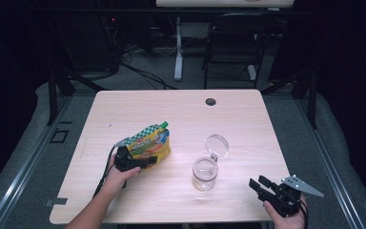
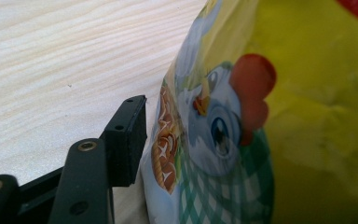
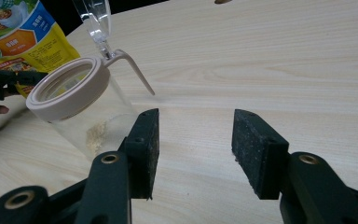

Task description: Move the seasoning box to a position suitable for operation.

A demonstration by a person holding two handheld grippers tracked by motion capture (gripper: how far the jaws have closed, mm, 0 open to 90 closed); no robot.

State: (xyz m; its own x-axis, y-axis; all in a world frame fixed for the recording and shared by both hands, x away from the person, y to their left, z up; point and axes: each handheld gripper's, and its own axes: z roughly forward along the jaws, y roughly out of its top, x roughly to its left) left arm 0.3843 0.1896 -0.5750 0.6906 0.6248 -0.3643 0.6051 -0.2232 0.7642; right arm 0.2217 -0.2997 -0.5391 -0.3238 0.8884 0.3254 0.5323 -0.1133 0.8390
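Two hand-held grippers are at work over the pale wood-grain counter, and what the next move turns on is how the yellow printed foil pouch with the green screw cap lies relative to the clear glass jar with the beige rim and flipped-up hinged lid.

The left hand-held gripper is clamped on the pouch's lower edge. In the left gripper view one black jaw presses the pouch's side, while the other jaw is hidden behind the foil. The pouch is held up off the counter, tilted, with its long axis running from the grip up and away toward the green cap, which points to the far side and slightly toward the jar. The jar stands upright to the right of the pouch, apart from it, mouth open, with what looks like a little pale powder at its bottom.

The right hand-held gripper sits near the counter's front right edge with its jaws spread wide and nothing between them. The jar lies ahead and to its left in its own view, near but not touched.

The left hand is therefore the one carrying the pouch, and the right is the nearer to the jar. Pouring would likely call for swinging the cap end rightward over the jar's mouth, probably after uncapping, with the right gripper free to steady the jar.
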